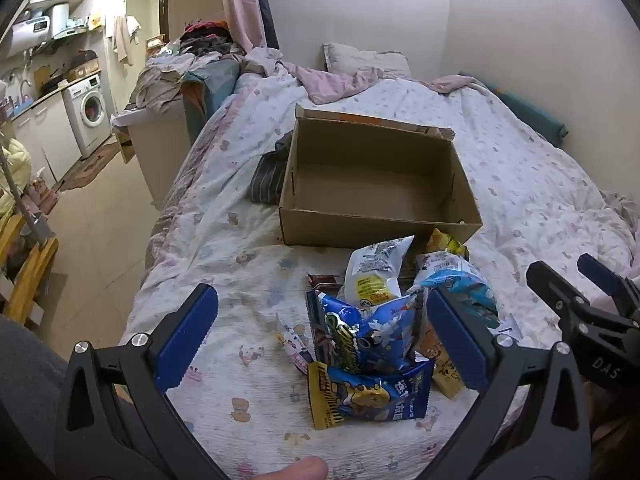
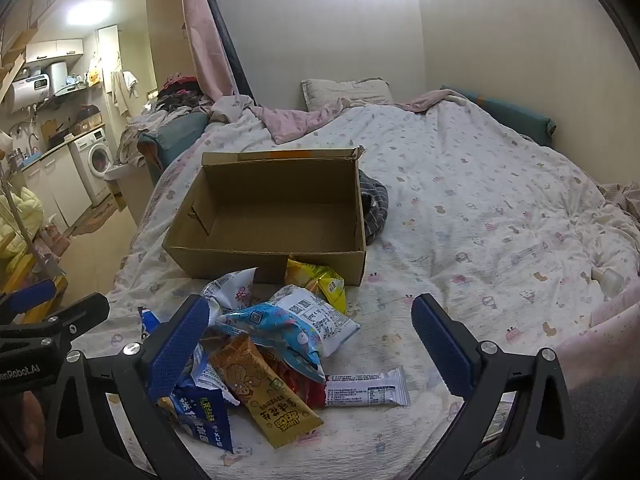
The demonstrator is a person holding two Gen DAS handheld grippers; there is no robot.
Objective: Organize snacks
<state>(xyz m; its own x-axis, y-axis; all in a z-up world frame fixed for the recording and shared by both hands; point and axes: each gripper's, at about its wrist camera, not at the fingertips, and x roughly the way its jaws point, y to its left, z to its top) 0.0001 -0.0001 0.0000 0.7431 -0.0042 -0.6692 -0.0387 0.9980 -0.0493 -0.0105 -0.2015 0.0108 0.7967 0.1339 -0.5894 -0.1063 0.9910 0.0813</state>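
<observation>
A cardboard box (image 1: 380, 184) sat open-topped on the bed (image 1: 520, 168), nothing inside it. The snack pile (image 1: 384, 320) lay on the quilt just in front of the box, on its near side, packets overlapping one another. In the pile: a dark blue packet (image 1: 370, 332), a blue and yellow packet (image 1: 368, 394) nearest the cameras, a white packet (image 1: 374, 276) leaning toward the box, a light blue packet (image 2: 276, 330), an orange stick packet (image 2: 264, 392), a white bar wrapper (image 2: 366, 390) at the pile's right edge, and a yellow packet (image 2: 320, 282) touching the box's front wall. A striped dark cloth (image 2: 374, 206) was bunched against the box's side wall. A pillow (image 1: 364, 58) lay well behind the box, by the wall.

Left gripper (image 1: 320, 340) hovered over the pile in front of the box, fingers (image 1: 186, 336) spread wide, holding nothing. Right gripper (image 2: 312, 348) hovered beside it over the same pile, fingers (image 2: 440, 348) spread wide too, nothing between them. A washing machine (image 1: 90, 114) stood far left of the box, across the floor.
</observation>
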